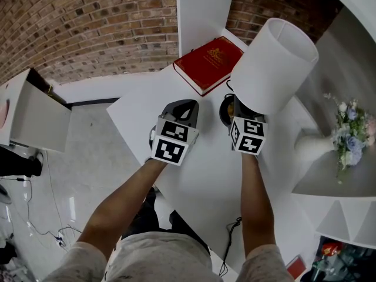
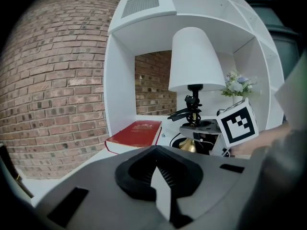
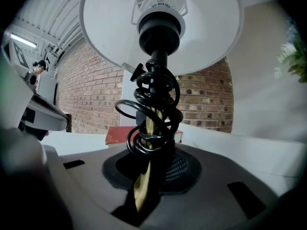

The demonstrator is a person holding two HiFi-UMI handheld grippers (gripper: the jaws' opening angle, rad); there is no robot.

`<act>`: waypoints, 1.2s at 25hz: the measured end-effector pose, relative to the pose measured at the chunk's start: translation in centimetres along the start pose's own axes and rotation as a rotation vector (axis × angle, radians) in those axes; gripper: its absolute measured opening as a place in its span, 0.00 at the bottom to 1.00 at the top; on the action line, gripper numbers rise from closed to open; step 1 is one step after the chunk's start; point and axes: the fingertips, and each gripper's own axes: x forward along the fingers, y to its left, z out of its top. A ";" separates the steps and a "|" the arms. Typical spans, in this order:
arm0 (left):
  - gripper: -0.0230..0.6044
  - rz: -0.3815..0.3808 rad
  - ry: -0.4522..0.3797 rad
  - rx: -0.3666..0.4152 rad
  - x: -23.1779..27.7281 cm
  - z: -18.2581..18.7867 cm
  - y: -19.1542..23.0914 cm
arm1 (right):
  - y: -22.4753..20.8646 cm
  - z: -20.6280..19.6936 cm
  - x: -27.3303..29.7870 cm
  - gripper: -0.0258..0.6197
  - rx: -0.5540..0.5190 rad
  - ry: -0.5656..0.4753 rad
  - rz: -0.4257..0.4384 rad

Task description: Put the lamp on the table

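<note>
The lamp has a white shade (image 1: 273, 63) (image 2: 194, 59) and a brass stem (image 3: 144, 176) wrapped in coiled black cord (image 3: 151, 114). Its dark round base (image 1: 226, 109) (image 2: 178, 140) is at the white table (image 1: 194, 181); whether it touches the top I cannot tell. My right gripper (image 1: 239, 107) (image 3: 146, 176) (image 2: 201, 128) is shut on the lamp's stem just above the base. My left gripper (image 1: 187, 107) (image 2: 160, 190) hovers over the table to the left of the lamp. Its jaws stand slightly apart with nothing between them, and white table shows through the gap.
A red book (image 1: 207, 63) (image 2: 136, 133) lies at the table's far side, just behind the lamp. A white vase of flowers (image 1: 346, 128) (image 2: 236, 85) sits on the white shelf unit (image 1: 335, 181) to the right. A black cable (image 1: 232, 239) hangs off the near edge. A brick wall is behind.
</note>
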 end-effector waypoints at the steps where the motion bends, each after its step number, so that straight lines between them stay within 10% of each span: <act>1: 0.02 0.000 0.001 0.000 0.0 0.0 0.0 | 0.0 0.0 0.0 0.15 -0.001 0.003 0.002; 30: 0.02 -0.013 -0.020 0.046 -3.0 1.9 -1.7 | 0.1 -0.1 -3.5 0.26 -0.022 0.103 -0.017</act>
